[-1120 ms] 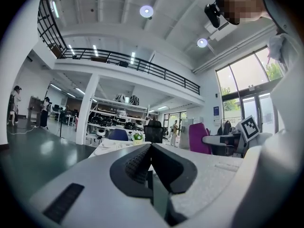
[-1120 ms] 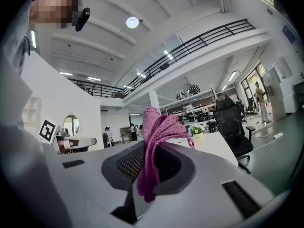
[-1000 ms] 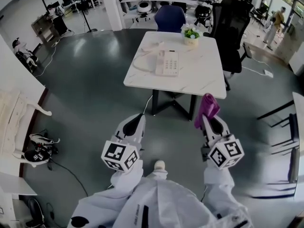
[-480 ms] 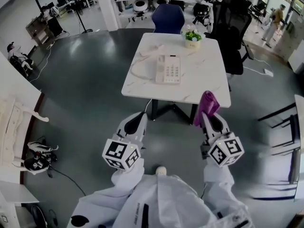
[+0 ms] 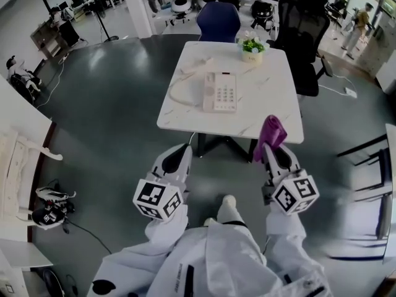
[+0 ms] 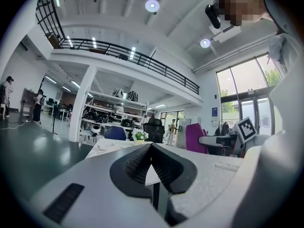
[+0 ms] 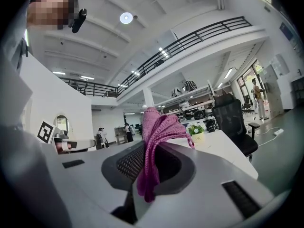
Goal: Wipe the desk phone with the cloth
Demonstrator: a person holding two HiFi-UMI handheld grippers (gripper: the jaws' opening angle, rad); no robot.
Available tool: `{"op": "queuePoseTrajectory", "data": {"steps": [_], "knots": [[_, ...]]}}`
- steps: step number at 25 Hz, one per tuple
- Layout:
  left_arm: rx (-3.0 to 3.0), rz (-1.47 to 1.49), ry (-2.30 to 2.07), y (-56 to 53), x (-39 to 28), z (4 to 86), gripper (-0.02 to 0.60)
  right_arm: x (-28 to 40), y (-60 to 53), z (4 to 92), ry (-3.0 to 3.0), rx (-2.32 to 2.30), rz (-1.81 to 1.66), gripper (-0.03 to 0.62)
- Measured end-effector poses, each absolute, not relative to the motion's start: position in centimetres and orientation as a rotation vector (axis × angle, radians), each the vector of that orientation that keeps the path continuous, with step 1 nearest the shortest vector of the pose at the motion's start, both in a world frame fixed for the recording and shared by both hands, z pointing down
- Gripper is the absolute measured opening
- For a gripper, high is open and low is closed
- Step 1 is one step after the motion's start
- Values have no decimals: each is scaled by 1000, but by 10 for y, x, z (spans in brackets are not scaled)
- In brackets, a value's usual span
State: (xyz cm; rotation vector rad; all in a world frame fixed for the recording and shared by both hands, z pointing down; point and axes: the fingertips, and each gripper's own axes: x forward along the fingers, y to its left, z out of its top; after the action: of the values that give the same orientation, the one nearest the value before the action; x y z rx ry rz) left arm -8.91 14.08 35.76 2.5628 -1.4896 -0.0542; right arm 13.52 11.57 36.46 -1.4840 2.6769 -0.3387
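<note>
**A:** Where the white table (image 5: 272, 104) ends on its far side, got a small pot (image 5: 251, 55), holding a green plant with white blooms.

**B:** Seeing the desk phone (image 5: 220, 92) mid-table, lying flat, cord (image 5: 176, 94) looping toward the table's left edge.

**A:** Short of the table's near edge, right gripper (image 5: 270, 152) clamped on the purple cloth (image 5: 271, 133), bunched up past the tips, well apart from the phone.

**B:** Left gripper (image 5: 183, 153), also short of that near edge: jaws pressed together, gripping nothing.

**A:** Beyond the table's far side, blue chair (image 5: 218, 22) and black chair (image 5: 303, 30); dark grey floor (image 5: 111, 104) all round.
</note>
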Motion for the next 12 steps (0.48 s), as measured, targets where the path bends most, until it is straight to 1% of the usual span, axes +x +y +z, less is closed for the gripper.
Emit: {"op": "queuePoseTrajectory", "data": {"steps": [12], "knots": [[2515,-34,-1541,60,-92,372,-2,140,27,383,2698,-1475,-377,38]]}}
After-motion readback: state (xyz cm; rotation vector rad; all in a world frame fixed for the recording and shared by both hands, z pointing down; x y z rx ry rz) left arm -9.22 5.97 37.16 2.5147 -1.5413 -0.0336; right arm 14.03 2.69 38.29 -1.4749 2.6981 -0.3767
